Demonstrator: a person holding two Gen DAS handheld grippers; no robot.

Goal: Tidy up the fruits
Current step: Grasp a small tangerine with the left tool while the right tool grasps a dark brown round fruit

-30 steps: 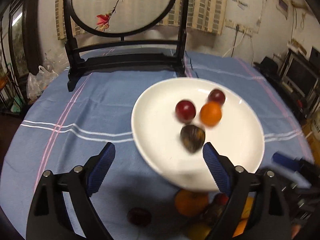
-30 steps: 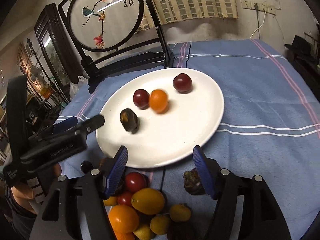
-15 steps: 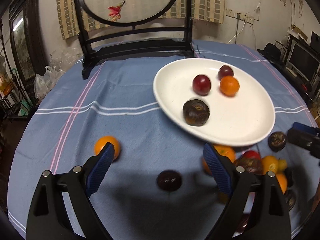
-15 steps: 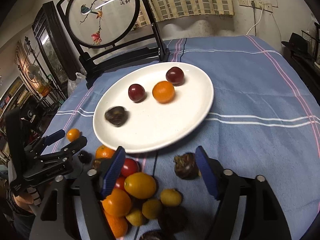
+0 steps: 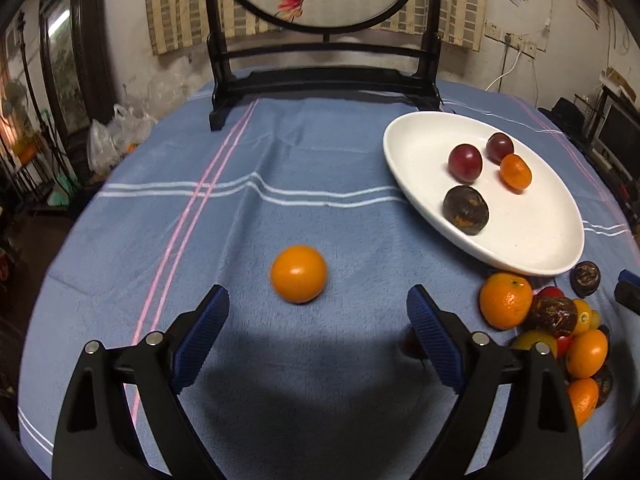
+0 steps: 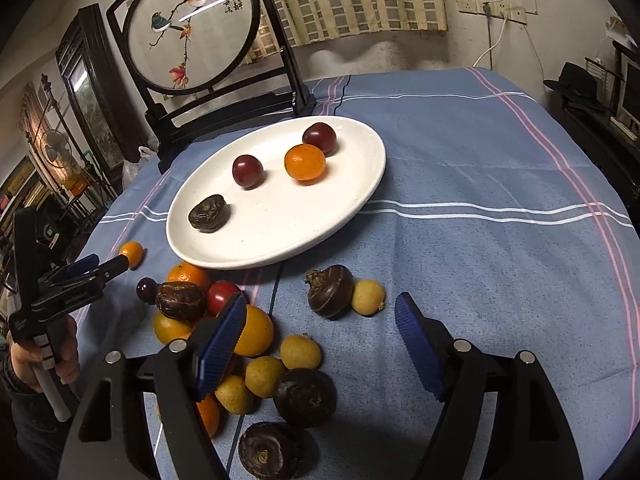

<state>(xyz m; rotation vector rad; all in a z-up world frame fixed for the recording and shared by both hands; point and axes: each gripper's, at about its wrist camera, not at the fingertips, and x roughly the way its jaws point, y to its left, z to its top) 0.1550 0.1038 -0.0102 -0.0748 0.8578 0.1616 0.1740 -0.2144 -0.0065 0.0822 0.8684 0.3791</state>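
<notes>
so in the left wrist view the left gripper (image 5: 318, 322) sits at the bottom of the frame with its blue pads spread wide and nothing between them, fully released. just past the tips, dead center, is a lone small orange (image 5: 298, 274) on the blue cloth of the counter (image 5: 320, 168), well apart from the rest of the fruit. my guess is that's the next pick. it looks smooth, round and shiny, so probably light but keen to roll or squirt out. i'd take it across the widest part, pads level on both sides, and squeeze gently since the skin likely bruises.

right wrist view: the right gripper (image 6: 320, 336) is at the bottom, also let go, not holding anything, though its left pad overlaps the fruit pile (image 6: 240, 344) at lower left. that pile is oranges, little yellow fruits and a red tomato (image 6: 222, 295), all touching, so pulling one may send the neighbours rolling. the dark water chestnut (image 6: 330, 290) in the middle of the frame is touching a small yellow fruit (image 6: 368, 297). it looks hard and knobbly, probably easier to grip than the tomato, which i'd expect to be soft.

further up, the white plate (image 6: 352, 204) already has a dark wrinkled fruit, two dark red plums and a mandarin, spaced apart. upper left stands a round embroidered screen (image 6: 192, 28).
</notes>
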